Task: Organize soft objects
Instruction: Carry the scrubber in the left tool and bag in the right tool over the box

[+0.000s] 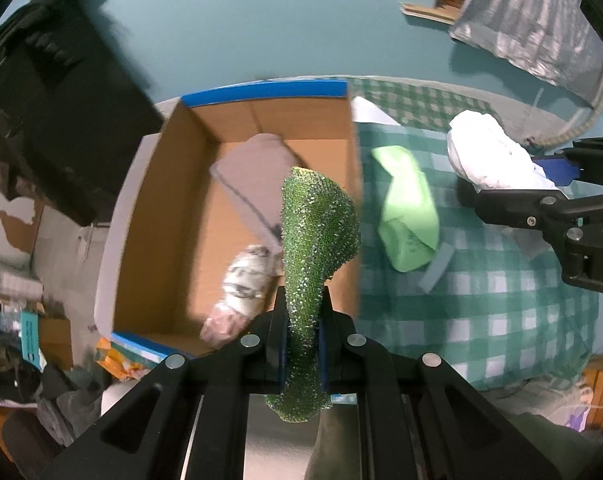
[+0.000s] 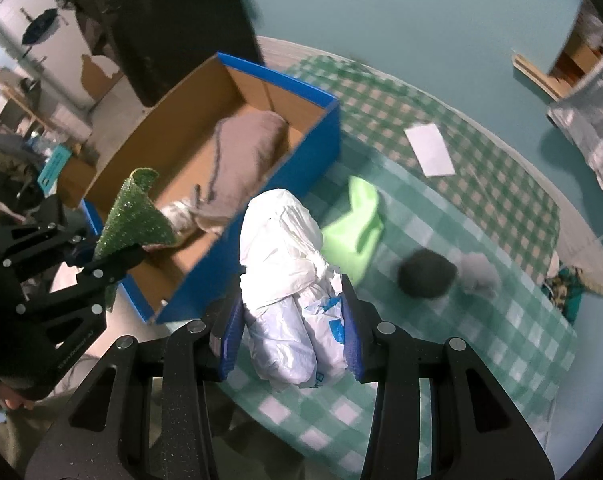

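Sparkly, rough green scrubbing cloth with a coarse glittering weave; crinkled, glossy white plastic bag with blue print; matt brown corrugated cardboard box with smooth blue outer faces; soft, matt grey fabric inside it; smooth light-green cloth; green-and-white checked tablecloth, matt woven; flat white paper; grippers of matt black plastic with bright metal screw heads.

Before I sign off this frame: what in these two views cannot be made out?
- Left wrist view: the patterned bundle in the box is blurred, and the green scrubby cloth covers part of it.
- Right wrist view: the dark round item and pale lump on the checked cloth are blurred beyond naming.
- Right wrist view: the blue print on the white plastic bag is unreadable, creased between the fingers.
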Tool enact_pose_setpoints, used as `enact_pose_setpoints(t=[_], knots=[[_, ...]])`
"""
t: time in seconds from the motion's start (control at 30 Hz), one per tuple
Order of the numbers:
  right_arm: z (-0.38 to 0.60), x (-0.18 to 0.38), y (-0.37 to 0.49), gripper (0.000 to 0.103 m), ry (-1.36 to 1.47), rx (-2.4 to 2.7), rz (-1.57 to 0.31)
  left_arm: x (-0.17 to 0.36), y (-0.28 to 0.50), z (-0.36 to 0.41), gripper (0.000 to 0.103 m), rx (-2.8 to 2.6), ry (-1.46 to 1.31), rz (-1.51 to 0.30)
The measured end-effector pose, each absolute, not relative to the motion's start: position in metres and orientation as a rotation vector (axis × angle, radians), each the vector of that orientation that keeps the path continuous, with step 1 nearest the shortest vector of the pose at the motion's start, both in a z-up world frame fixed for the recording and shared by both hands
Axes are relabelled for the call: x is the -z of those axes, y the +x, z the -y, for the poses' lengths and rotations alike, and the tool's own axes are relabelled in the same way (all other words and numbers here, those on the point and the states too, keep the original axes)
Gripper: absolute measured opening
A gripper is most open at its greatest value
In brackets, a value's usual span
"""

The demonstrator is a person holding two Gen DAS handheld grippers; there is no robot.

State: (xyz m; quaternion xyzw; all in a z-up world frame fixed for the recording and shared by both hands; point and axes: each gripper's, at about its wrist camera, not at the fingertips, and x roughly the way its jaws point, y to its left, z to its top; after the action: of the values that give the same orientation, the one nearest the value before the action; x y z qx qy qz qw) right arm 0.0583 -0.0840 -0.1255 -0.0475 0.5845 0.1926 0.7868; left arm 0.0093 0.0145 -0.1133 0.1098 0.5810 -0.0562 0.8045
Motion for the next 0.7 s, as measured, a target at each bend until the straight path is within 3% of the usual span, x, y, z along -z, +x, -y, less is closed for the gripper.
enact_pose_setpoints(t=[0.7], knots=[[-0.014,0.146,0.114,0.042,-0.148,-0.548,-1.297,0.137,0.051,-0.106,0.011,-0.029,0.156,-1.282]])
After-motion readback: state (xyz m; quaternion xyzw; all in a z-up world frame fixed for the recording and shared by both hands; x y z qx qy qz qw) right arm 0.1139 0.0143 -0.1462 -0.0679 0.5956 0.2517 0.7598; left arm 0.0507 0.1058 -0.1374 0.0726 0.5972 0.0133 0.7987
